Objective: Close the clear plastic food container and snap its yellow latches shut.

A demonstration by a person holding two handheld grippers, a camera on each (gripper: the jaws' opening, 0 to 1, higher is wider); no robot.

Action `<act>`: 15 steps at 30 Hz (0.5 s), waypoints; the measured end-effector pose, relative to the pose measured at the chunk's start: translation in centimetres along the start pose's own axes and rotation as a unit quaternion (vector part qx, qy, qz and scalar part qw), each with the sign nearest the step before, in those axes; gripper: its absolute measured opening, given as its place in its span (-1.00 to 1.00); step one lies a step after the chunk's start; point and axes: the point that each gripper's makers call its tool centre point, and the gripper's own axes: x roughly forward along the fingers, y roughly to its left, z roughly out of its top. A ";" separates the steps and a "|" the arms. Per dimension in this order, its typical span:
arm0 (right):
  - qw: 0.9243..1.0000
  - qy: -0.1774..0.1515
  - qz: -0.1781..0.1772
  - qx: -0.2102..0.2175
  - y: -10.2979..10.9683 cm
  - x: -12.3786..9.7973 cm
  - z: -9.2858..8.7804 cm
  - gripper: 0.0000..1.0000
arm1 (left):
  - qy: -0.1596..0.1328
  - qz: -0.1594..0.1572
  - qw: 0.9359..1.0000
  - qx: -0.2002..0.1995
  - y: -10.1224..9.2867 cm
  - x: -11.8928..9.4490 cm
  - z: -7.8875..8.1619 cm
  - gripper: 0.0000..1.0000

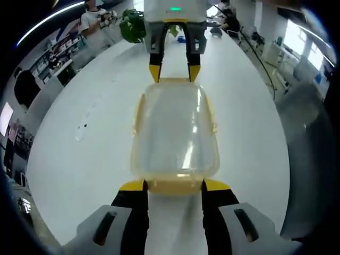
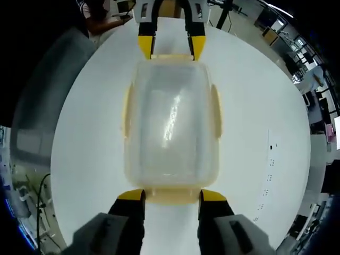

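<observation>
Left gripper view shows the container (image 1: pixel 175 133) on the counter (image 1: pixel 79 159), lid on, with left tongs (image 1: pixel 174 185) and right tongs (image 2: pixel 170 194) open astride its end latches, next to be pressed shut.

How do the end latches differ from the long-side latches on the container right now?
The end latches each sit between a gripper's yellow tips: the right gripper at one end, the left gripper at the other. The side latches have no gripper near them. End latches run along the short edges, side latches along the long edges. All are yellow, on the clear container with its lid on.
</observation>
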 end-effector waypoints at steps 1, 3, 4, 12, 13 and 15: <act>1.000 0.001 0.000 0.000 0.0 0.1 -0.1 -0.28 | 0.001 0.000 1.000 0.001 0.0 0.1 0.0 -0.28; 1.000 0.005 -0.002 -0.003 -0.1 0.3 -0.3 -0.27 | 0.003 0.002 1.000 0.003 -0.1 0.4 0.0 -0.28; 1.000 0.008 -0.001 -0.004 -0.1 0.5 -0.3 -0.27 | 0.003 0.003 1.000 0.005 0.0 0.4 0.0 -0.28; 1.000 0.006 0.011 0.002 0.4 0.5 -0.3 -0.27 | 0.005 -0.009 1.000 0.010 0.0 0.7 -0.2 -0.28; 1.000 0.007 0.010 0.002 0.6 0.6 -0.2 -0.27 | 0.005 -0.011 1.000 0.010 0.0 0.7 -0.2 -0.28; 1.000 0.005 0.011 0.007 0.8 0.7 -0.1 -0.27 | 0.007 -0.017 1.000 0.019 0.0 0.7 -0.4 -0.28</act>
